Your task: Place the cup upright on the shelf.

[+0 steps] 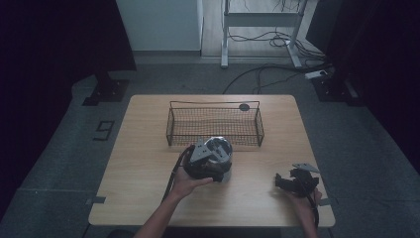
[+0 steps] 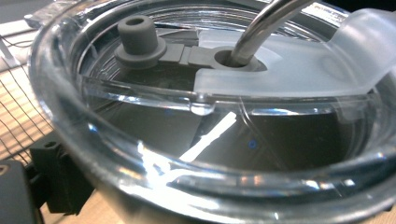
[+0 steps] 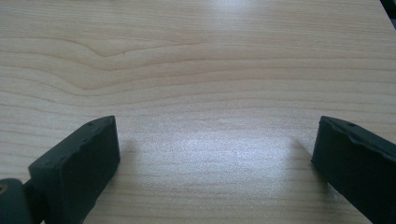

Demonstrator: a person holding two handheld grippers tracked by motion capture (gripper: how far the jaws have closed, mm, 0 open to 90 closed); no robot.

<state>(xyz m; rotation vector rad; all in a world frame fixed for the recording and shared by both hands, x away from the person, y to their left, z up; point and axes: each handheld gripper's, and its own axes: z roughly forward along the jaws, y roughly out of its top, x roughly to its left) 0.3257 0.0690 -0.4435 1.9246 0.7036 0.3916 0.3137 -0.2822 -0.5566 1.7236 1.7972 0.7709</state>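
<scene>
Two grippers: left gripper [image 1: 210, 166] clamps the clear lidded tumbler [image 1: 218, 150] just in front of the wire basket [image 1: 215, 124], likely for loading, while right gripper [image 1: 295, 182] rests wide on the counter [image 1: 148, 148].

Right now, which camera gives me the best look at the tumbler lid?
The left gripper view: the clear lid sits close up, with its grey stopper and metal straw sharp. The high view shows the lid small, beside the left gripper. The right gripper view looks at bare table.
</scene>
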